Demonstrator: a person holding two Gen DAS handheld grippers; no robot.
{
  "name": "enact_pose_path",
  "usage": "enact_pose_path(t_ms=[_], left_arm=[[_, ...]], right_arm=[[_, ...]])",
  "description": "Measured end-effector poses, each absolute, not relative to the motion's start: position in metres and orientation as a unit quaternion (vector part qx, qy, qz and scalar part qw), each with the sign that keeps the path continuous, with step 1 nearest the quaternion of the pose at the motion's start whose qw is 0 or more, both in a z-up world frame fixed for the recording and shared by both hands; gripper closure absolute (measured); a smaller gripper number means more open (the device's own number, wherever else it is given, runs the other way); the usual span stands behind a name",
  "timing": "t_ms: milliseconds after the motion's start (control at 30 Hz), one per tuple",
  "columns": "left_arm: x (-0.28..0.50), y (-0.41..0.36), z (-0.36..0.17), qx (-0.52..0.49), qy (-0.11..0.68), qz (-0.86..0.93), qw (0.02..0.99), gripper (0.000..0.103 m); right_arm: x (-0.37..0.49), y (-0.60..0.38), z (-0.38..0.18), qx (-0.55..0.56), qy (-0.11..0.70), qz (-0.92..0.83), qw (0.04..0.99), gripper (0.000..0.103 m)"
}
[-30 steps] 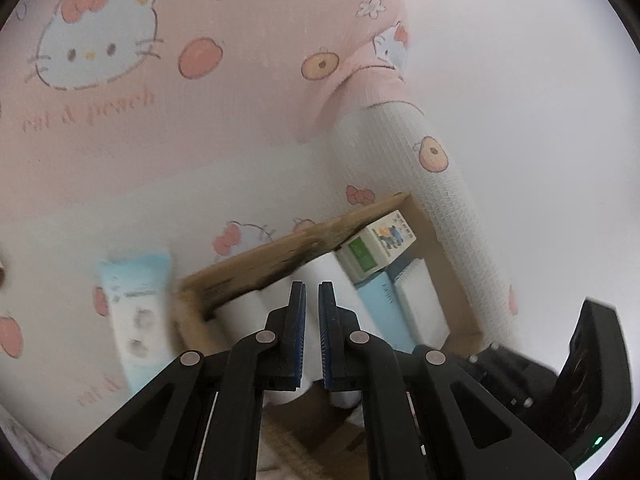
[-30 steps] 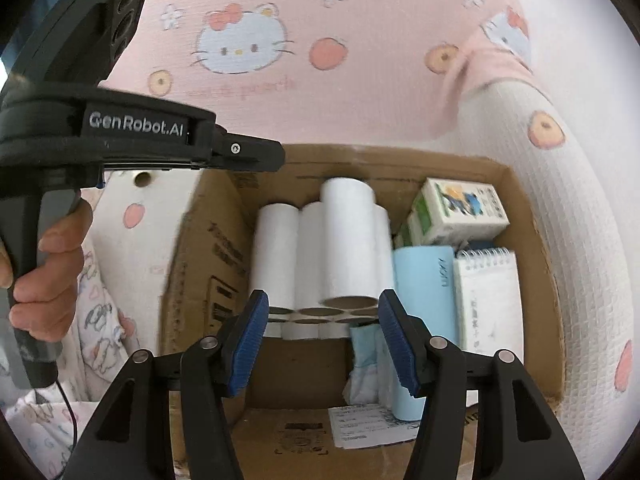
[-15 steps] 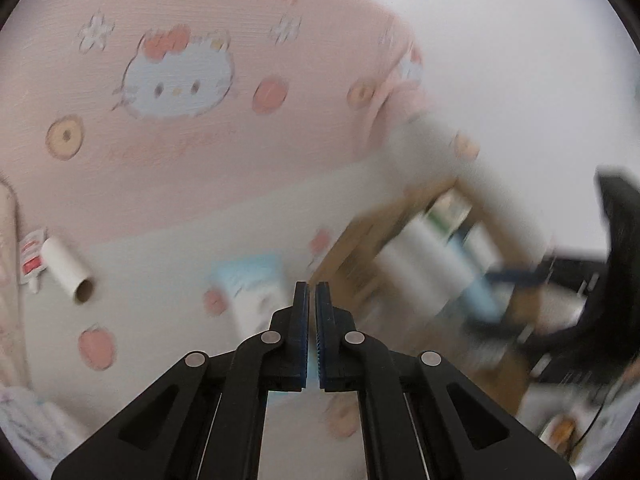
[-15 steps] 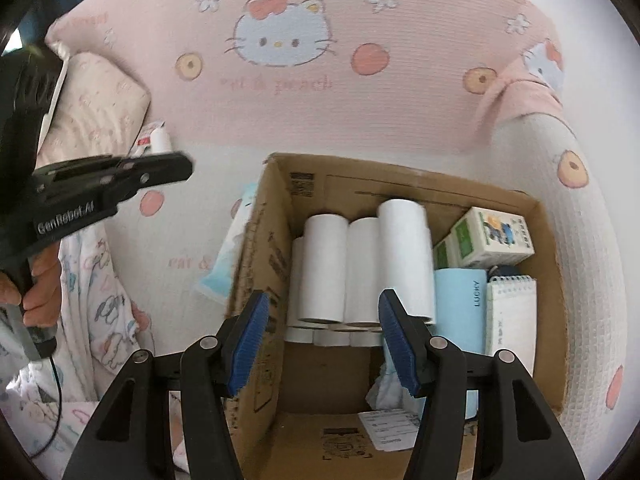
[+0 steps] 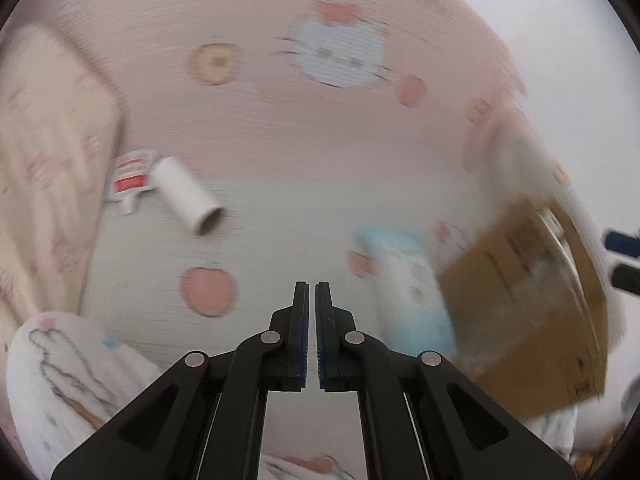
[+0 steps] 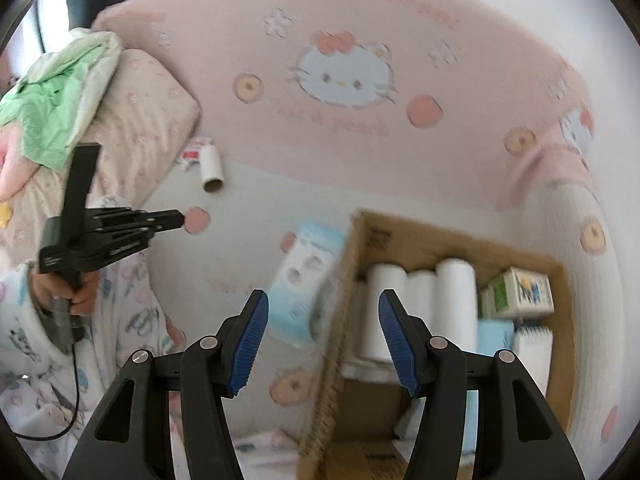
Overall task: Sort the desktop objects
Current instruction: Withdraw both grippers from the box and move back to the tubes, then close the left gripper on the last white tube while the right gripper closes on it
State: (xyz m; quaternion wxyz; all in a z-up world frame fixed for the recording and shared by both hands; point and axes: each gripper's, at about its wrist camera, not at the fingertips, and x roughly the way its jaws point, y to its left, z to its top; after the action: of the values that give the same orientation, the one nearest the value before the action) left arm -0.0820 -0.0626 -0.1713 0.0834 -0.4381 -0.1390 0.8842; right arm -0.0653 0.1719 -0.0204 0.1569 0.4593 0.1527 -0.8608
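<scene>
Desktop things are what I sort, and most sit in the cardboard box (image 5: 532, 308) already. In my left wrist view, the left gripper (image 5: 311, 292) has its jaws pressed together with nothing between them. A second ago this view looked down into the box; now the box is off at the right edge, and I see a loose white roll (image 5: 188, 196) lying on the bed sheet (image 5: 280, 240), with a red and white packet (image 5: 132, 174) touching its far end. A blue pack (image 5: 408, 280) lies just beside the box. I think the roll comes next. All is too blurry to read.

In my right wrist view, the right gripper (image 6: 323, 332) has its jaws apart and holds nothing. This view has slid off the box (image 6: 460, 320) too. White rolls (image 6: 420, 300) stand inside it, a small carton (image 6: 516, 292) beside them. On the pink blanket (image 6: 400, 80) I can half read "Sweet" and "peach".
</scene>
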Motion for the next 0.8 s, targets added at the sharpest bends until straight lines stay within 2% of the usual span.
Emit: enact_pose_path(t_ms=[167, 300, 467, 500, 567, 600, 633, 700, 800], left_arm=[[-0.086, -0.111, -0.189, -0.434, -0.234, 0.869, 0.045, 0.1], [-0.09, -0.132, -0.188, -0.406, -0.269, 0.873, 0.021, 0.1], [-0.105, -0.161, -0.203, -0.406, -0.361, 0.839, 0.027, 0.1], [-0.108, -0.165, -0.205, -0.41, -0.376, 0.83, 0.034, 0.096], [-0.113, -0.169, -0.207, -0.411, -0.391, 0.822, 0.049, 0.079], [-0.116, -0.169, -0.206, -0.406, -0.39, 0.824, 0.06, 0.062], [-0.118, -0.167, -0.205, -0.404, -0.387, 0.826, 0.067, 0.049], [-0.125, -0.165, -0.204, -0.407, -0.377, 0.829, 0.065, 0.045], [-0.137, -0.171, -0.212, -0.416, -0.394, 0.818, 0.056, 0.044]], right_arm=[[-0.062, 0.137, -0.019, 0.412, 0.132, -0.879, 0.199, 0.048], [-0.065, 0.111, -0.027, 0.393, 0.111, -0.885, 0.223, 0.047], [-0.083, 0.071, -0.05, 0.391, 0.126, -0.88, 0.237, 0.043], [-0.087, 0.063, -0.055, 0.392, 0.134, -0.879, 0.237, 0.043], [-0.097, 0.049, -0.064, 0.388, 0.149, -0.877, 0.24, 0.043], [-0.103, 0.043, -0.068, 0.385, 0.153, -0.877, 0.242, 0.043], [-0.109, 0.038, -0.072, 0.384, 0.151, -0.877, 0.245, 0.043], [-0.122, 0.029, -0.08, 0.389, 0.137, -0.874, 0.256, 0.043], [-0.14, 0.017, -0.093, 0.393, 0.127, -0.87, 0.267, 0.043]])
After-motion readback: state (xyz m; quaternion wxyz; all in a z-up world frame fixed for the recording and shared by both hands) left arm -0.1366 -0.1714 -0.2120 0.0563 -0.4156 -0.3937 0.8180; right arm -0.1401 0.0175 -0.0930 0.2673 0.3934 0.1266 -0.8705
